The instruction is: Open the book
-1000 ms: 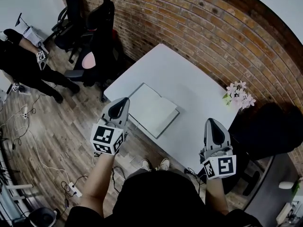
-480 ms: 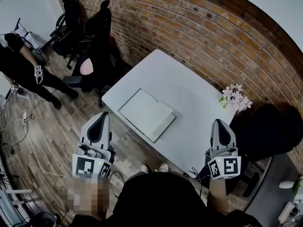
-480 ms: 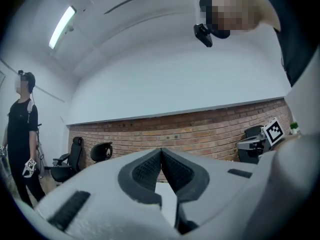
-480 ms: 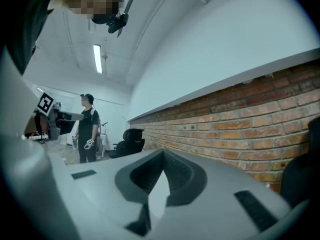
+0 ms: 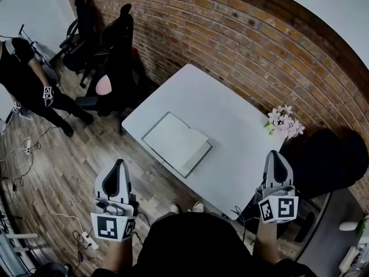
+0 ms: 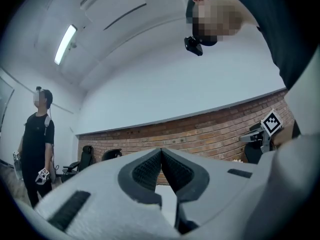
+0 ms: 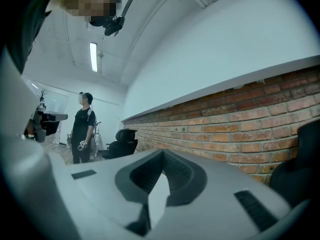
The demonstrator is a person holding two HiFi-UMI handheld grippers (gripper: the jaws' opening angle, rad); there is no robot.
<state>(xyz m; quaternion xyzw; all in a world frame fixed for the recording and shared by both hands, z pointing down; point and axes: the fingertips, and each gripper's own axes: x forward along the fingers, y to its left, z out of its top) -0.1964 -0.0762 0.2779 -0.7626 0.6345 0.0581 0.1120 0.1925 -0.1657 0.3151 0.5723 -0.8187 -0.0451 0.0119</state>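
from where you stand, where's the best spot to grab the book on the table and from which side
Probably the long edge of the book nearest you, which runs along the front edge of the table; come in low and level from that side. It lies flat and thin, so only an edge gives the jaws a bite. The left gripper is nearer, but shut; it must open first.

The book (image 5: 176,143) lies on the near-left part of the tabletop (image 5: 230,120), well apart from the flowers (image 5: 281,123) at its right edge, beside the brick wall (image 5: 242,45) behind. Left of the tabletop, chairs (image 5: 112,51) sit against that wall; farther left a person (image 5: 29,79) stands on the floor (image 5: 63,160). The left gripper (image 5: 119,164) and right gripper (image 5: 275,154) flank the book on the near side, apparently short of the tabletop's edge.
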